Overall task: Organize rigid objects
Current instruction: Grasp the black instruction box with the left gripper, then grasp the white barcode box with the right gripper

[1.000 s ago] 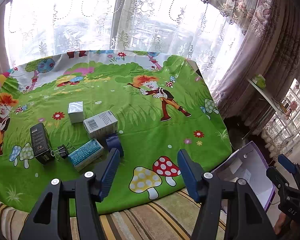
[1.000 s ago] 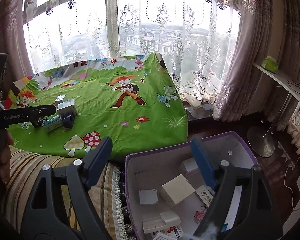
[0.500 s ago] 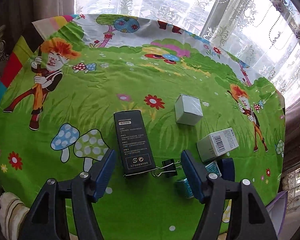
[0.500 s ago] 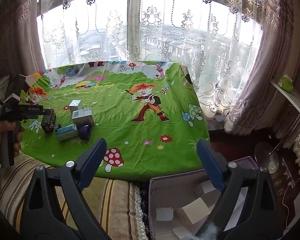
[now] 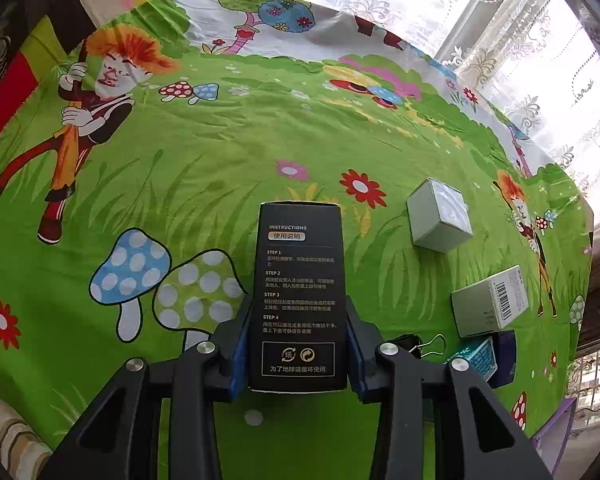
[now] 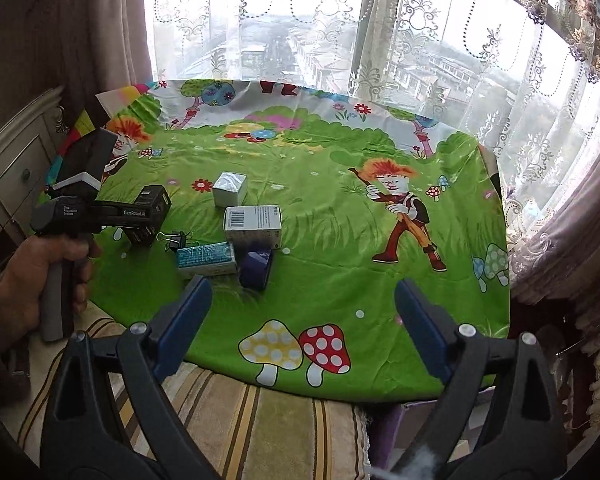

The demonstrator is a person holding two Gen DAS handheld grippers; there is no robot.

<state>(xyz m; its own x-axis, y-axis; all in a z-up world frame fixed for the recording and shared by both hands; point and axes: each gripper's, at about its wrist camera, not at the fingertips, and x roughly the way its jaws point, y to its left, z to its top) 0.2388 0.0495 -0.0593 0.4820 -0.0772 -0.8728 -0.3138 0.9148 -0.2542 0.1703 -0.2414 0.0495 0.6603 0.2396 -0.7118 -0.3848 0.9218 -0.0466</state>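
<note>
Black box [image 5: 298,300] pinched by closing left tongs [image 5: 298,344]; right tongs [image 6: 300,324] gape empty.

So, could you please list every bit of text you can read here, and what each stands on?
"INSTRUCTIONS", "STEP 1", "STEP 2", "STEP 3", "STEP 4": tall black cardboard box, between the closing left gripper pads; its Chinese lines are too small to read.
"GenRobot.AI": left gripper's body, right wrist view.
Barcode on white rectangular carton: digits unreadable.
</note>
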